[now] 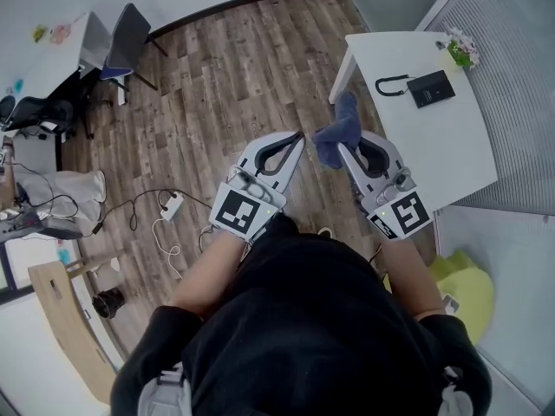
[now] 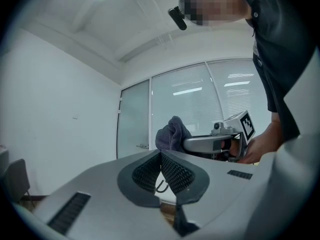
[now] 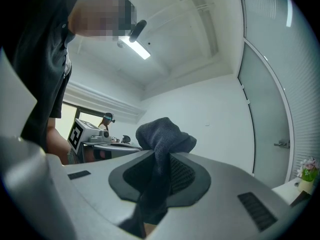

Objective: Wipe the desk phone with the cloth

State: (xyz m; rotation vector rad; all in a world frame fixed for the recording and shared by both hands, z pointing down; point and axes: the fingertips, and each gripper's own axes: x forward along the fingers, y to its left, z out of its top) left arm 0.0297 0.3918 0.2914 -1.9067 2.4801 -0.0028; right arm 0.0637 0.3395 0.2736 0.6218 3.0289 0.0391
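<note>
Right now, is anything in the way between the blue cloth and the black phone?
Nothing tall. Only a black curved loop lies on the white table, between the dark blue cloth in the right gripper and the black desk phone.

The desk phone (image 1: pixel 431 88) lies on the table (image 1: pixel 434 159) — the cloth (image 1: pixel 338 133) just left of it.

The cloth (image 3: pixel 162 134) is nubbly dark fabric, the left gripper (image 1: pixel 300 136) and right gripper (image 1: pixel 340 148) matt grey plastic with ribbed black pads (image 2: pixel 176 174), the floor (image 1: pixel 234 68) grainy wood.
</note>
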